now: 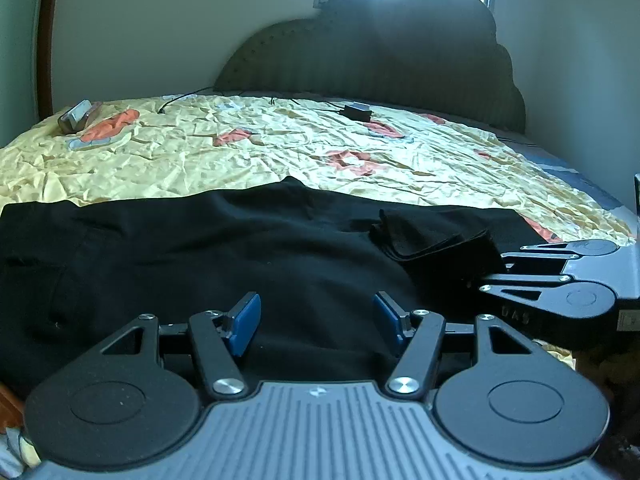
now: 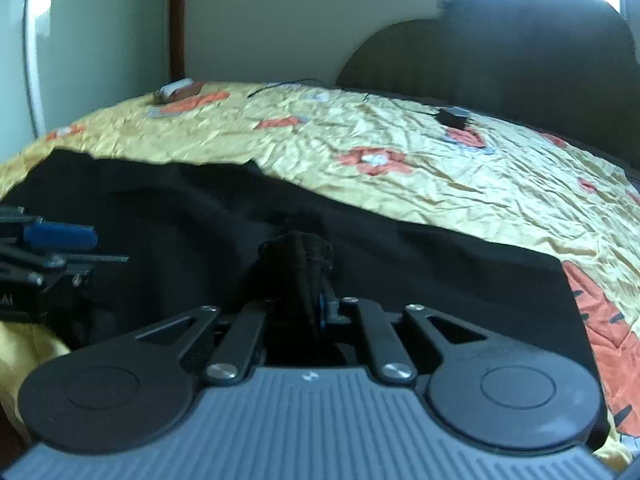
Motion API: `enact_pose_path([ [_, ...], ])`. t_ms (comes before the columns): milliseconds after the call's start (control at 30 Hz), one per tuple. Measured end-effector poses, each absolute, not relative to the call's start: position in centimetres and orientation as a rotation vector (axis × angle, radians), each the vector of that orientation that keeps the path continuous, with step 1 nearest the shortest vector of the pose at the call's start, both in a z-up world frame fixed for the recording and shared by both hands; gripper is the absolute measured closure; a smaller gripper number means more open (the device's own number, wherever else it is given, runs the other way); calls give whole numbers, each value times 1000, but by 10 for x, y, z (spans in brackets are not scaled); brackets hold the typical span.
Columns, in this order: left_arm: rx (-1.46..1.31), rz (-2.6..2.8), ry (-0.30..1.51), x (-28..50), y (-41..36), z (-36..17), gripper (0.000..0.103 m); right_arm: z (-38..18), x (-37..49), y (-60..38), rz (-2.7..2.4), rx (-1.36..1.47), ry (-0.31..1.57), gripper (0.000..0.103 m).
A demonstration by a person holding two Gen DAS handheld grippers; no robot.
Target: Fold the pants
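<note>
The left wrist view shows the full spread of the black pants [image 1: 224,248] across the near part of the bed, with the right gripper [image 1: 486,274] entering from the right edge. The right wrist view shows the left gripper [image 2: 80,246] at its left edge, one blue pad visible.

Left gripper [image 1: 316,322]: jaws apart, blue pads [image 1: 244,322] standing above the fabric with nothing clamped between them.

Right gripper [image 2: 310,296]: jaws nearly together, clamped on a bunched fold of the pants [image 2: 296,264]. From the left wrist view this fold appears as several stacked hem layers lifted off the rest of the garment.

The pants lie flat and dark on the yellow patterned bedspread [image 1: 280,148], wrinkled at the centre. A small black device [image 1: 356,111] with a cable rests near the dark headboard [image 1: 400,60].
</note>
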State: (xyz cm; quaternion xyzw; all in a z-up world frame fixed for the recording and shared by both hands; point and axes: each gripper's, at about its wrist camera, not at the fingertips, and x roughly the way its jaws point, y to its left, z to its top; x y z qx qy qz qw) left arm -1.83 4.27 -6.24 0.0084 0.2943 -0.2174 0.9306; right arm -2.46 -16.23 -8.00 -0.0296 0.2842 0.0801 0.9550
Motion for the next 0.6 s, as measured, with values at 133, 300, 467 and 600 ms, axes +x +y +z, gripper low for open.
enact_pose_path([
  [133,8,-445,613,-17,43,-63,42,-78,-23,-158,167,-67,575,93],
  [300,9,-441,609,-17,44,-63,42,-73,-25,-154,158,-51,549,92],
  [467,2,-438,609,-18,46,-63,42,-82,-23,-135,172,-169,583,90],
  [600,-1,-437,610,-18,49,-63,42,-68,-33,-147,231,-78,586,66],
])
